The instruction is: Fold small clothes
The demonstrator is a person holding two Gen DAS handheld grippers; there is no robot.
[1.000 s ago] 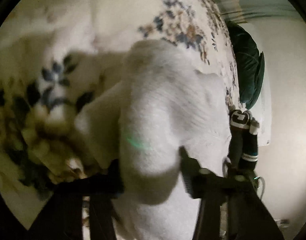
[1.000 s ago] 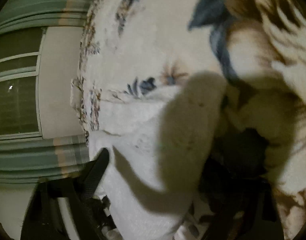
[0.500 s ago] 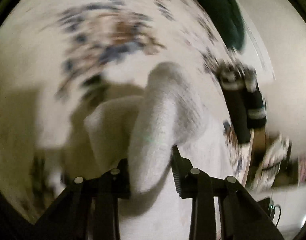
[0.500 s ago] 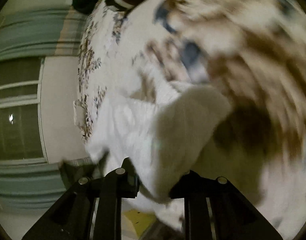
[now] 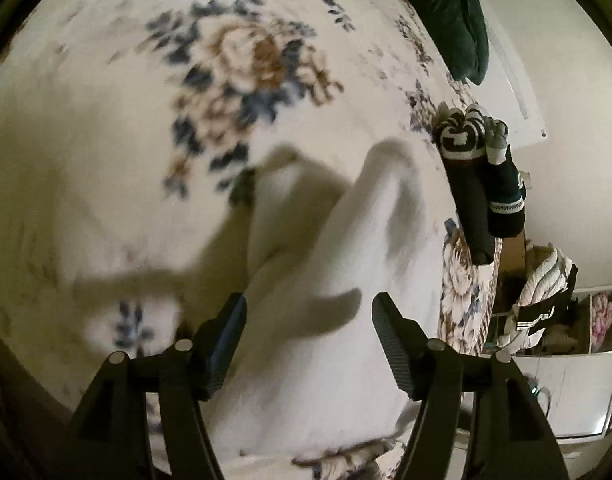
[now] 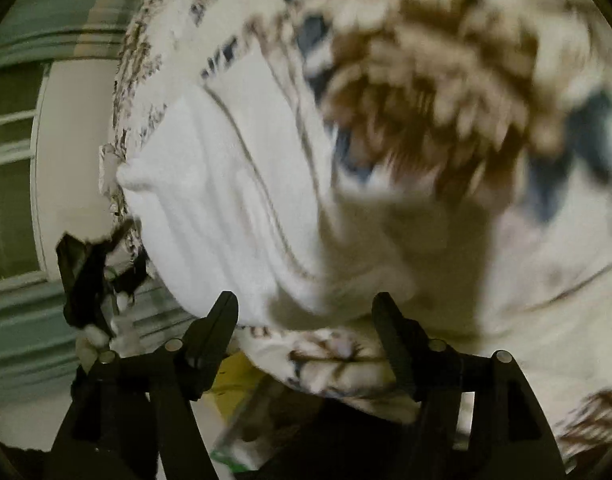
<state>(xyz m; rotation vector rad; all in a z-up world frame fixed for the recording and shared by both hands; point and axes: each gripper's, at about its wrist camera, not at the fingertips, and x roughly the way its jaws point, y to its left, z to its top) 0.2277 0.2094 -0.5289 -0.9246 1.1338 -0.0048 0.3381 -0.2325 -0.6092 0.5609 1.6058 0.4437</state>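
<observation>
I see my L gripper (image 5: 308, 334) w/ jaws spread wide, holding nothing, over the white sock (image 5: 326, 280). R gripper (image 6: 306, 332) also wide, empty. One white sock lies near the bed (image 5: 146, 128) edge; two dark socks (image 5: 482, 184) at the same edge.

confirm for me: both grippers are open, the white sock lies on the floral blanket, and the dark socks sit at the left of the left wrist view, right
Not quite. The left wrist view shows the dark socks at the right, not the left. The left gripper and right gripper are open, and the white sock lies on the floral blanket.
</observation>
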